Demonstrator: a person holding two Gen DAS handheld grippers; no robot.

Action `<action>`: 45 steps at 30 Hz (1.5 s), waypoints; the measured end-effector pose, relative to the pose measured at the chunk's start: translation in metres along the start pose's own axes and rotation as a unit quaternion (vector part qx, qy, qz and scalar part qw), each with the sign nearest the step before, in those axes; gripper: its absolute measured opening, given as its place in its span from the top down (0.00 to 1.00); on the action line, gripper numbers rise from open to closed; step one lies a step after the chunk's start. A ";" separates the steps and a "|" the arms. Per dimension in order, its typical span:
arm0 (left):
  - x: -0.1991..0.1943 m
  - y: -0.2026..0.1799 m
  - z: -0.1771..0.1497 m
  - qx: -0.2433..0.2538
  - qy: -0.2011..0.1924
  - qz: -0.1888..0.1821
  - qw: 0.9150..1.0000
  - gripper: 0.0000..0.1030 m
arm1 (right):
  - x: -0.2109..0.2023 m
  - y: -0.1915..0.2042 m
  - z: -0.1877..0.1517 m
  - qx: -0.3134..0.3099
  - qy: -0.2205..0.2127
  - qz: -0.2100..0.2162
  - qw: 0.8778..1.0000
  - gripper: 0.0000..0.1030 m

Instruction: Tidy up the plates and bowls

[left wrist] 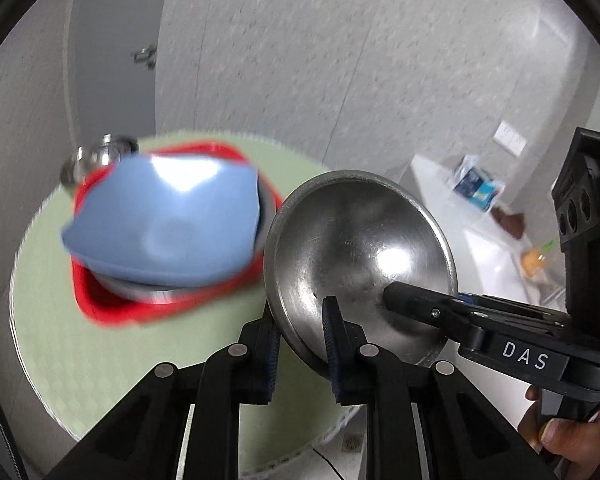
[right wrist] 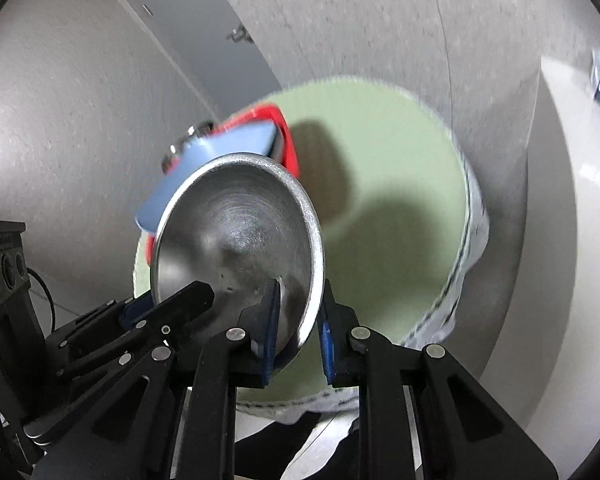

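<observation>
holding: steel bowl [left wrist: 360, 256] sits tilted on edge above the round green table [left wrist: 80, 352], hollow side toward both cameras.
left gripper [left wrist: 302, 344]: pinching the bowl's lower rim; one finger behind the wall, the other inside the hollow, pads pressed on metal.
right gripper [right wrist: 298, 334]: straddles the same bowl's [right wrist: 236, 248] rim at its lower right; left pad on the inside wall, right pad just outside the rim. full contact on the outer side cannot be told.
bowl vs claws: rim passes between each pair of fingers; the two claws sit near each other on the lower edge, right one reaching in from the right in the left wrist view.
stack: blue plate [left wrist: 160, 224] tilted on a steel dish inside a red tray [left wrist: 112, 312], just left of the bowl, blurred.
behind stack: small steel bowl [left wrist: 96, 156] at the table's far edge.
</observation>
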State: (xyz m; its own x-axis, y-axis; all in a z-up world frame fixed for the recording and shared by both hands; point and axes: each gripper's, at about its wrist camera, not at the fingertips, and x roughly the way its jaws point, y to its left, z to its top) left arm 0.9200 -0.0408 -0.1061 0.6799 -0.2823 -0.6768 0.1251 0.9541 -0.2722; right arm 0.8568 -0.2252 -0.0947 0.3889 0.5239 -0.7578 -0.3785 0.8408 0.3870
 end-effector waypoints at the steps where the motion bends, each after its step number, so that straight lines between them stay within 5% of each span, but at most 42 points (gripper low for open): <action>1: -0.005 0.008 0.007 -0.002 -0.008 -0.005 1.000 0.84 | -0.004 0.006 0.009 -0.007 -0.007 -0.002 1.000 0.83; 6: -0.018 0.064 0.043 -0.011 -0.042 -0.016 0.999 0.84 | 0.001 0.048 0.055 -0.039 -0.039 -0.006 0.998 0.83; 13: -0.014 0.181 0.103 -0.028 -0.056 0.002 0.998 0.84 | 0.074 0.123 0.117 -0.075 -0.030 0.009 0.997 0.83; 19: 0.003 0.262 0.138 -0.042 -0.030 0.020 0.998 0.84 | 0.152 0.172 0.154 -0.089 0.001 0.009 0.996 0.83; 26: 0.061 0.331 0.166 -0.060 0.031 0.022 0.997 0.84 | 0.233 0.184 0.173 -0.081 0.059 -0.015 0.995 0.83; 36: 0.133 0.378 0.181 -0.074 0.095 0.020 0.992 0.83 | 0.303 0.182 0.175 -0.073 0.127 -0.054 0.988 0.83; 45: 0.165 0.369 0.197 -0.065 0.102 0.019 0.993 0.83 | 0.316 0.174 0.177 -0.064 0.140 -0.065 0.986 0.81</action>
State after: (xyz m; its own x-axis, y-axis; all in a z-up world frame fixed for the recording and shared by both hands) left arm 1.2208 0.2848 -0.1838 0.5209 -0.2741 -0.8084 -0.0011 0.9468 -0.3217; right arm 1.0626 0.1108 -0.1744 0.2008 0.3386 -0.9193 -0.4512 0.8649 0.2200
